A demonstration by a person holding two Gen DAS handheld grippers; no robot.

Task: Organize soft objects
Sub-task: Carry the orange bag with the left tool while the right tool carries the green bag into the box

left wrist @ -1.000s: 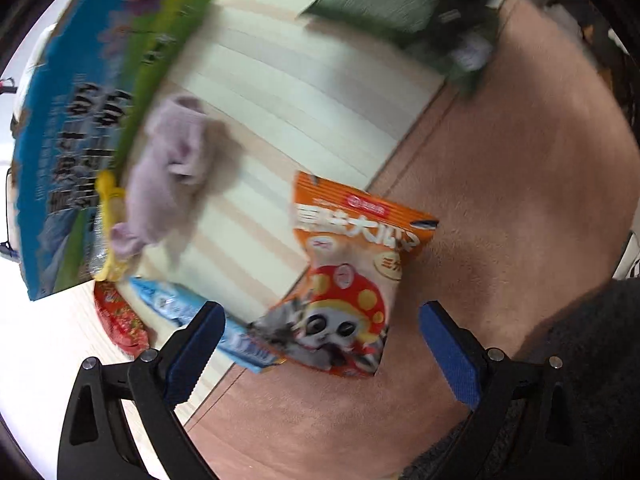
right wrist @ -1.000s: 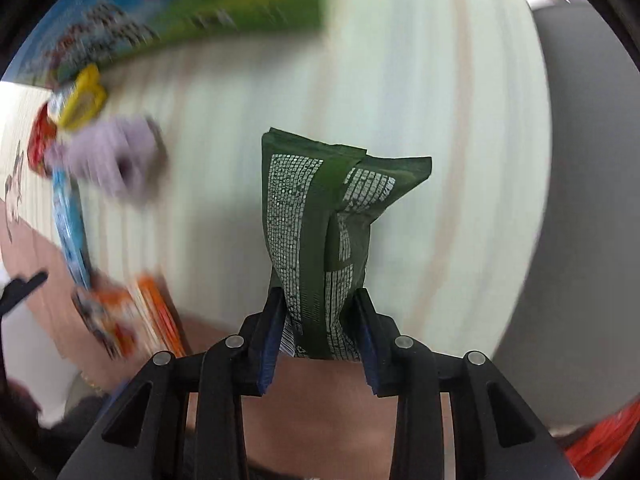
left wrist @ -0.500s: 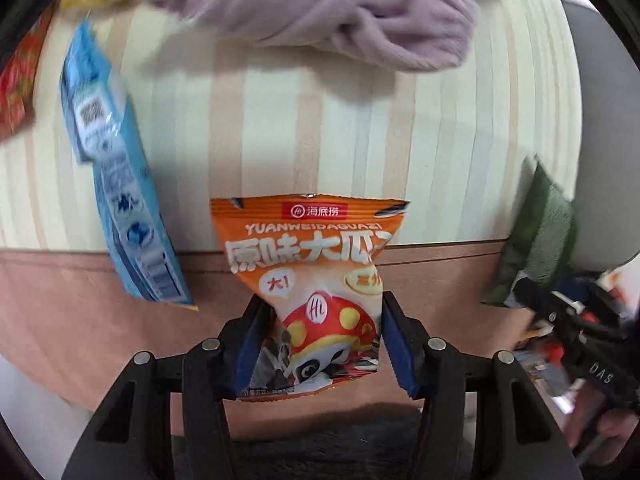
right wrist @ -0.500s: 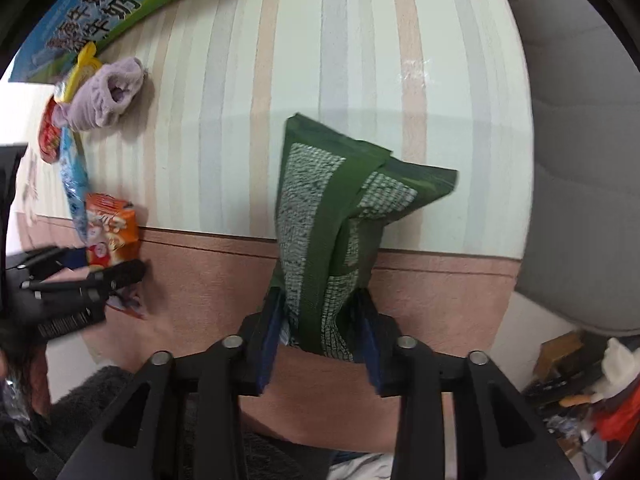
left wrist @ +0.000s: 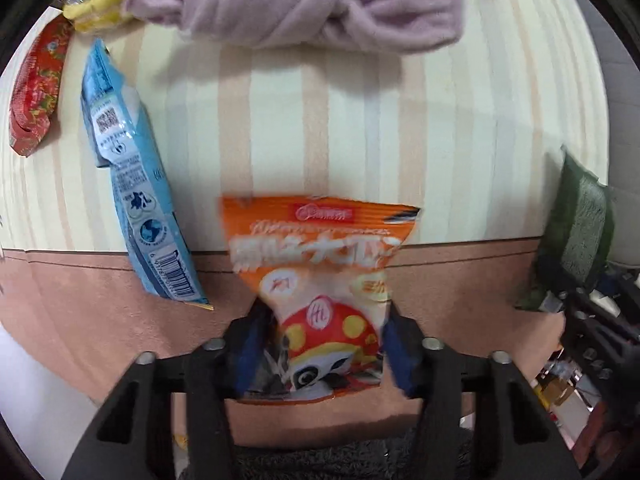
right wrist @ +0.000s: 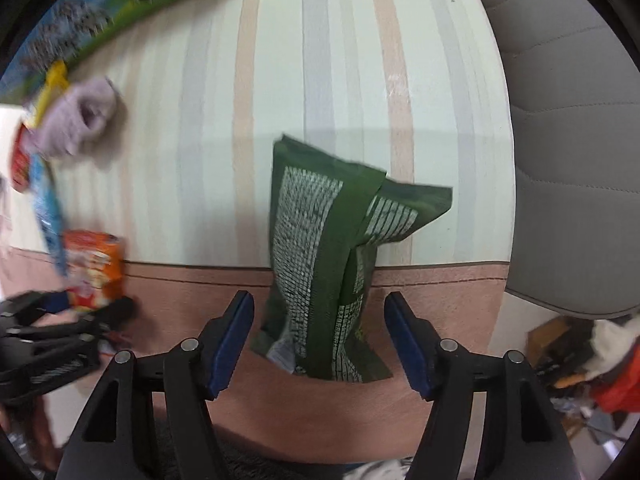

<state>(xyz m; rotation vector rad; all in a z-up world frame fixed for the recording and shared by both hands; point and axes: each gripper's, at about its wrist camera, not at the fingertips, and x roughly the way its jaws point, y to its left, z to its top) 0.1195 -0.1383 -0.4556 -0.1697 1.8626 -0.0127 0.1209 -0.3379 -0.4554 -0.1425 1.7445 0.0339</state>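
Observation:
My left gripper [left wrist: 320,352] is shut on an orange snack bag [left wrist: 320,276] with a mushroom cartoon, at the striped table's front edge. My right gripper [right wrist: 320,340] is open; a dark green snack bag [right wrist: 332,256] stands between its jaws without touching them, resting on the table's pink edge. The green bag also shows at the right of the left wrist view [left wrist: 576,228]. The orange bag and the left gripper show at the left of the right wrist view [right wrist: 94,276]. A lilac cloth [left wrist: 304,4] lies at the far side.
A blue packet [left wrist: 136,184] lies left of the orange bag, a red packet [left wrist: 36,88] further left, a yellow one [left wrist: 100,12] by the cloth. A large blue-green carton [right wrist: 120,12] lies at the back. A grey cushioned seat [right wrist: 572,132] is to the right.
My right gripper has opened and let go of the green bag, which now rests on the table edge. My left gripper closed on the orange bag and still holds it.

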